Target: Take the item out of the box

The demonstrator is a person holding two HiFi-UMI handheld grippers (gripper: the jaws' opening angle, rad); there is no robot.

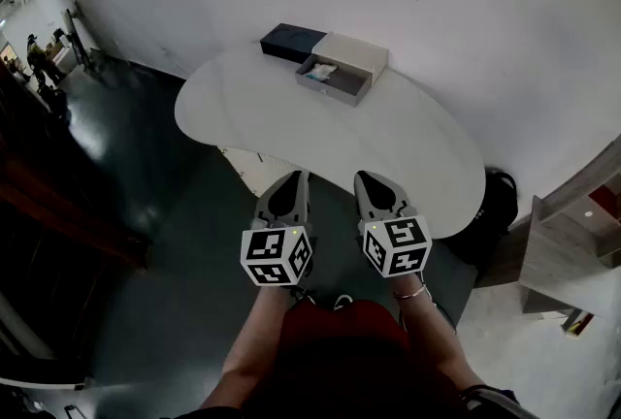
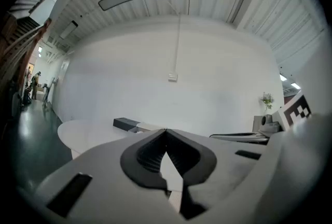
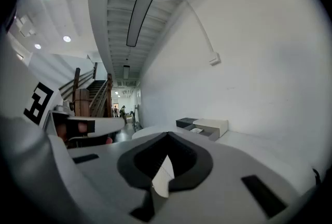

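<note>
Both tools are held side by side in front of the person, over the floor at the near edge of the white table (image 1: 291,121), jaws pointing toward it.

Left gripper (image 1: 299,177): jaws fully together, tips meeting, nothing between them. Its own view shows the dark pads (image 2: 148,153) closed to a point with only the table surface beyond.

Right gripper (image 1: 363,177): jaws likewise pressed together and empty, and its view confirms the tips are closed. A bracelet (image 1: 412,292) sits on the wrist behind it.

The box stands at the far side of the table, near the wall and well apart from both grippers. It consists of a beige sleeve (image 1: 351,52) with a grey drawer tray (image 1: 340,89) pulled out toward the person. A dark box (image 1: 290,41) lies just beside the sleeve, at its left end.

The item (image 1: 318,71) lies inside the open tray, toward its left end. It appears whitish with a touch of pale blue, but at this distance its nature cannot be made out.

Neither gripper touches the box, tray or item.

A person (image 1: 41,60) stands far off across the dark floor at upper left.
</note>
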